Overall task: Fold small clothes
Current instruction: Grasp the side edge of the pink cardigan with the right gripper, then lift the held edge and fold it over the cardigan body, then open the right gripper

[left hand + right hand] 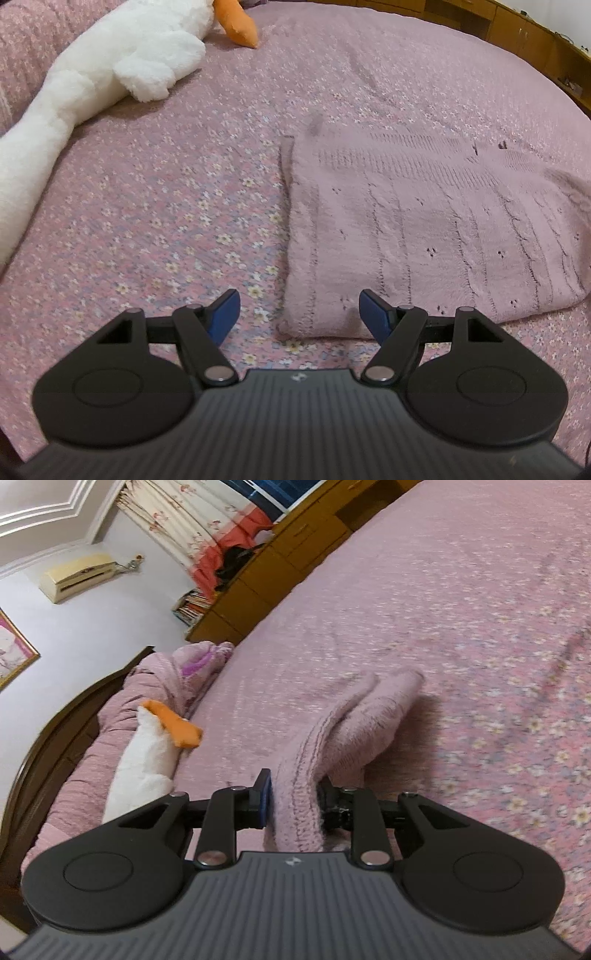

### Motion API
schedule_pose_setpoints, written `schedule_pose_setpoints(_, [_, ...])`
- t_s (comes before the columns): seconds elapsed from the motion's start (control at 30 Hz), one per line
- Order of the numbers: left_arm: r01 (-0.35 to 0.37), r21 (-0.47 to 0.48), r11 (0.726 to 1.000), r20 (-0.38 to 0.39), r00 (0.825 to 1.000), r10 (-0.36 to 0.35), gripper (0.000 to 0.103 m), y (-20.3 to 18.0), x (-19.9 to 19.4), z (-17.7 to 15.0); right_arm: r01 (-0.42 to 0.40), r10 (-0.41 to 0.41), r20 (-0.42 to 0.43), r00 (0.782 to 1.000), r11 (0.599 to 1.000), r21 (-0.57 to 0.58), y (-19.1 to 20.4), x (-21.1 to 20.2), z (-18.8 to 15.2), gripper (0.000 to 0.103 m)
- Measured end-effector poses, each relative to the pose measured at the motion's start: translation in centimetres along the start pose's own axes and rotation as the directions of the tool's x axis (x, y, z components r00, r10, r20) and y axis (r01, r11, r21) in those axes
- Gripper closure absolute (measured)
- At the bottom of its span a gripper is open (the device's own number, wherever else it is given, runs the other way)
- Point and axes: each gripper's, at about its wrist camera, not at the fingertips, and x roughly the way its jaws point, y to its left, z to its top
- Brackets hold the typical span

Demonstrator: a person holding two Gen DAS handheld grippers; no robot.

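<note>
The right hand-held gripper (293,797) is clamped on a thick bunch of the pink knitted sweater (343,731): the blue pad of one finger (264,794) presses the ribbed edge from one side and the dark finger opposite is half buried in the wool. From the pinch the fabric runs away from the camera as a doubled, raised fold, its far end hanging just above the bedspread (461,609) and casting a shadow on it; this view is slightly blurred, so whether the fold's tip touches the cover is hard to tell.

The left hand-held gripper (299,314) stands wide apart and holds nothing. Its two blue-padded fingers (373,314) hover over the near corner of the sweater (424,229), one over bare bedspread (166,206), the other over the knit. In this view the garment lies mostly flat on the bed, a rough rectangle with cable stitching and small eyelets, its left edge straight, its right side rising out of frame.

The bedspread is pink with small pale flowers. A long white plush toy (92,81) with an orange foot (238,22) lies along the far left of the bed, well apart from the sweater; the right wrist view shows it beside the pink pillows (173,675) at the dark headboard (55,720). Wooden cabinets (280,554) line the far bedside, with flowered curtains (199,520) and a wall air conditioner (77,576) beyond.
</note>
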Motion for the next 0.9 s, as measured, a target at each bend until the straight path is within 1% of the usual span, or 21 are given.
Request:
schedule_pose_setpoints(0.37, [-0.038,0.006,0.999,0.062,0.997,0.037,0.031,2.3,-2.9,2.8,-0.043,0.043,0.006,0.999,0.999,-0.019,4.8,0.3,0.0,0.078])
schedule_pose_setpoints(0.57, [-0.045,0.006,0.999,0.085,0.995,0.044,0.031,3.2,-3.5,3.7,-0.072,0.07,-0.023,0.997,0.993,-0.097,9.2,1.2,-0.7,0.078])
schedule_pose_setpoints(0.77, [-0.036,-0.016,0.999,0.118,0.992,0.037,0.031,4.2,-3.8,4.1,-0.136,0.125,-0.077,0.989,0.978,-0.161,14.5,2.7,-2.2,0.078])
schedule_pose_setpoints(0.9, [-0.037,-0.034,0.999,0.122,0.992,0.041,0.031,5.2,-3.6,3.9,-0.183,0.16,-0.132,0.978,0.965,-0.187,17.8,4.6,-4.4,0.079])
